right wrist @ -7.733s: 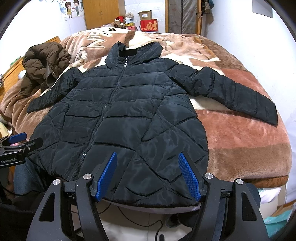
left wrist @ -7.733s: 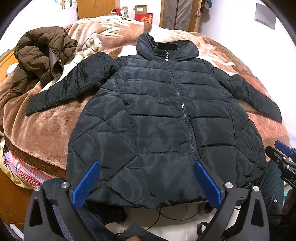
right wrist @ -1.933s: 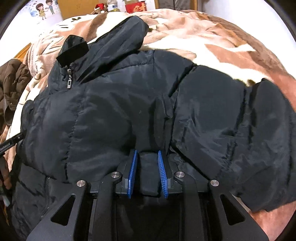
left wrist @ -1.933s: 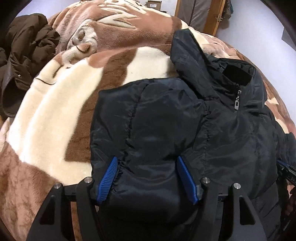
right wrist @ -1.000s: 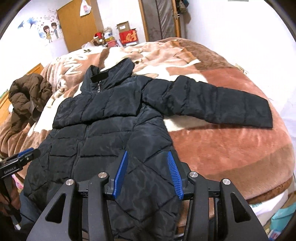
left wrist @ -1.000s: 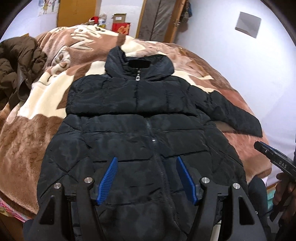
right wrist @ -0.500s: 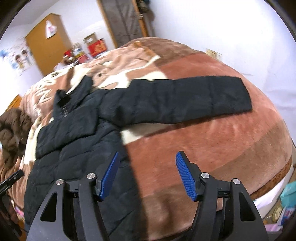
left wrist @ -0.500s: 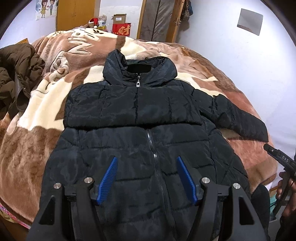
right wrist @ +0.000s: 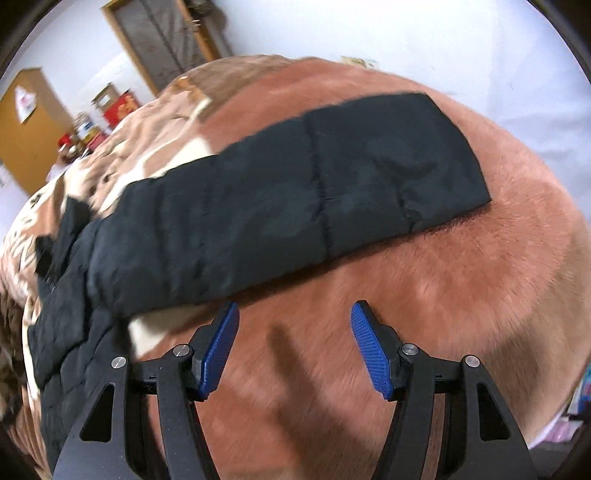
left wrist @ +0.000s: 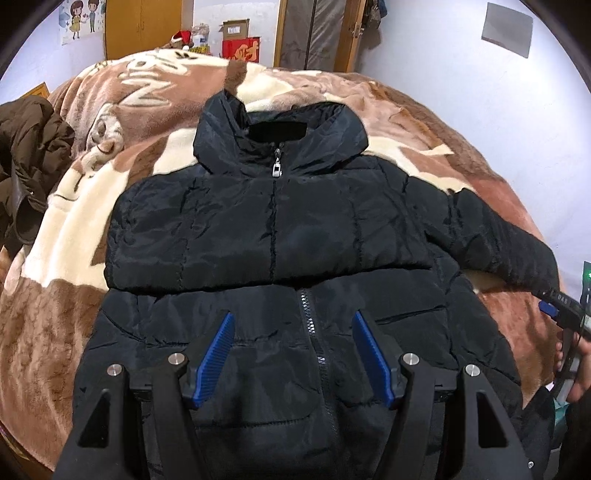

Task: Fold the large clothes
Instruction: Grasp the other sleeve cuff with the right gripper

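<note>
A black puffer jacket (left wrist: pixel 295 258) lies front up on a bed, zipper closed, hood at the far end. Its left sleeve (left wrist: pixel 258 236) is folded across the chest. Its right sleeve (right wrist: pixel 295 199) lies stretched out on the brown blanket, also seen in the left wrist view (left wrist: pixel 502 243). My left gripper (left wrist: pixel 293 354) is open and empty, hovering over the jacket's lower front. My right gripper (right wrist: pixel 293 343) is open and empty, above the blanket just short of the stretched sleeve's near edge. The right gripper also shows at the edge of the left wrist view (left wrist: pixel 561 306).
A brown-and-cream fleece blanket (left wrist: pixel 55 295) covers the bed. A brown jacket (left wrist: pixel 29 166) is heaped at the far left. A wardrobe (left wrist: pixel 142 27), boxes (left wrist: pixel 240 48) and a door (left wrist: pixel 314 33) stand behind the bed. A white wall (right wrist: pixel 480 48) runs along the right.
Both grippers have pulled back from the folded left sleeve. The right gripper has swung right and closed in on the stretched sleeve. The left gripper has edged forward over the jacket.
</note>
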Tool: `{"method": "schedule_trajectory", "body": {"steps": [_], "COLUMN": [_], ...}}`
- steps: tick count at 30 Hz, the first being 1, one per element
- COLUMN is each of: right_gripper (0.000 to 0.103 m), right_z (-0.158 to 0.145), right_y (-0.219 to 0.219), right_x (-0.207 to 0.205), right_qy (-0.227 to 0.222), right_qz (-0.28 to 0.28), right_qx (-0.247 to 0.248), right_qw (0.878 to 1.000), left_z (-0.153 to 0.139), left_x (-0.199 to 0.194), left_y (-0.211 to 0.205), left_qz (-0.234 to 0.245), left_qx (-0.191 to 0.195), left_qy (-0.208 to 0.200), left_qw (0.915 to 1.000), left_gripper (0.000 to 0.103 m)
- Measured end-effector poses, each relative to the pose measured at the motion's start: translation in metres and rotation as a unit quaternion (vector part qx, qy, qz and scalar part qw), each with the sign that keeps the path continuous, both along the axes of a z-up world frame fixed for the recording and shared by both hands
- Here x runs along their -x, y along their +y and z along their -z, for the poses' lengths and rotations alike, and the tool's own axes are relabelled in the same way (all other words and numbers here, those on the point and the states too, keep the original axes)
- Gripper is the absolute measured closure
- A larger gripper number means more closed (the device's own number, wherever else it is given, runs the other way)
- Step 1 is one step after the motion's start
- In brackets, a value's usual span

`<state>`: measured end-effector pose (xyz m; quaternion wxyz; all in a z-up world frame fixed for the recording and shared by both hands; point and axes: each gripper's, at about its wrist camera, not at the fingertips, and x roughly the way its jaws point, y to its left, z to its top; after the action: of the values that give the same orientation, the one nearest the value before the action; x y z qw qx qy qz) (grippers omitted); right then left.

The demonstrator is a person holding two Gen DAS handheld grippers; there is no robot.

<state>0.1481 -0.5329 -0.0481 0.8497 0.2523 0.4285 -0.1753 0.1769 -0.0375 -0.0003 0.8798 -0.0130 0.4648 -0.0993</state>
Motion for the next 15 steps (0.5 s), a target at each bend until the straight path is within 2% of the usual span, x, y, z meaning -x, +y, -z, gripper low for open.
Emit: {"method": "schedule_trajectory", "body": {"steps": [6, 12, 14, 15], "right_gripper": [0.039, 0.039, 0.039, 0.045], "right_z": [0.005, 0.007, 0.005, 0.004], "right_y": [-0.034, -0.056, -0.059, -0.059], "right_x": [-0.007, -0.008, -0.012, -0.013], "right_qy": [-0.045, -0.083, -0.079, -0.074], "right_qz": [0.036, 0.077, 0.088, 0.095], "right_qx": [-0.047, -0.085, -0.083, -0.074], "right_qw": [0.997, 0.990, 0.990, 0.990], "left_z": [0.021, 0.034, 0.035, 0.036], "left_x": [-0.017, -0.038, -0.044, -0.046], "left_y": [-0.002, -0.007, -0.006, -0.006], "left_qz": [-0.007, -0.011, -0.013, -0.014], "left_qx": [-0.007, -0.015, -0.013, -0.011], "left_qy": [0.022, 0.024, 0.023, 0.023], "left_qw": [0.9997, 0.9995, 0.9996, 0.9996], "left_gripper": [0.035, 0.035, 0.035, 0.035]}}
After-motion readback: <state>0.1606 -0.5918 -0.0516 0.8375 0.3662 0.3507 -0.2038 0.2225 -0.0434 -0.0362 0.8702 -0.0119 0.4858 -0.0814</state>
